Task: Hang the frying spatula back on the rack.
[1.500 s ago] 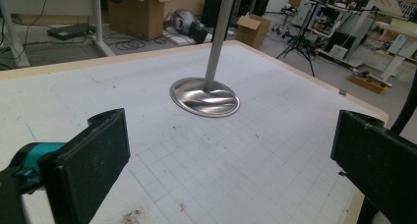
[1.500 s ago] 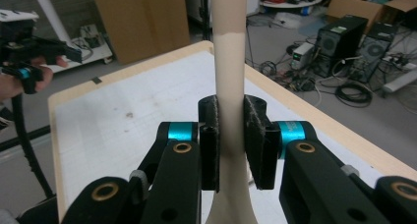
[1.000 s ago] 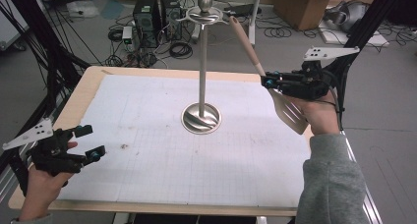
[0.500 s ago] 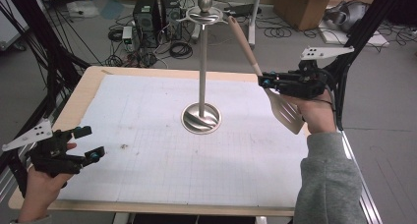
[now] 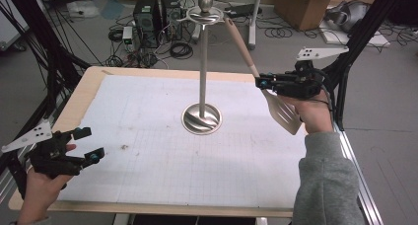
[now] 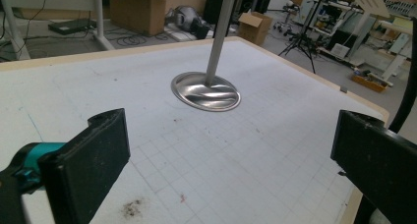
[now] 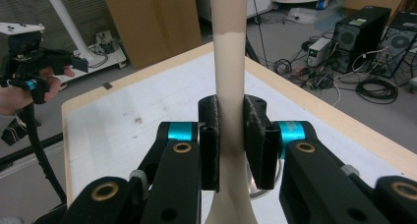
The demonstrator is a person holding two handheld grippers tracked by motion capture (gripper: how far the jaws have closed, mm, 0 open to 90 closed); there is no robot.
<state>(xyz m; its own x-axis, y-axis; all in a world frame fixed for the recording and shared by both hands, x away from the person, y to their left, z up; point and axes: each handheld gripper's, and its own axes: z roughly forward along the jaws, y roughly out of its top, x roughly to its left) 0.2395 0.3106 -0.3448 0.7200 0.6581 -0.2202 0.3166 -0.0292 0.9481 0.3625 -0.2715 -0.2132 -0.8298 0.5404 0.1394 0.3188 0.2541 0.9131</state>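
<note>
The spatula (image 5: 276, 104) is clamped at its neck by the right gripper (image 5: 263, 83), its handle top at the stand's (image 5: 202, 62) hook ring. Since a second ago, hardly anything is changed, so hanging or unhooking appears unfinished. The left gripper (image 5: 84, 145) is kept wide-fingered, empty, over the table (image 5: 148, 136).

Stand (image 5: 202, 117) mid-table (image 5: 148, 185); spatula (image 5: 276, 106) right.

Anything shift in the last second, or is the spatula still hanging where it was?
Little has changed. The right tongs stay clamped on the spatula, whose handle top still leans at the stand's hooks; the hand edged slightly toward the stand. The left tongs stay open over the table's near left corner.
</note>
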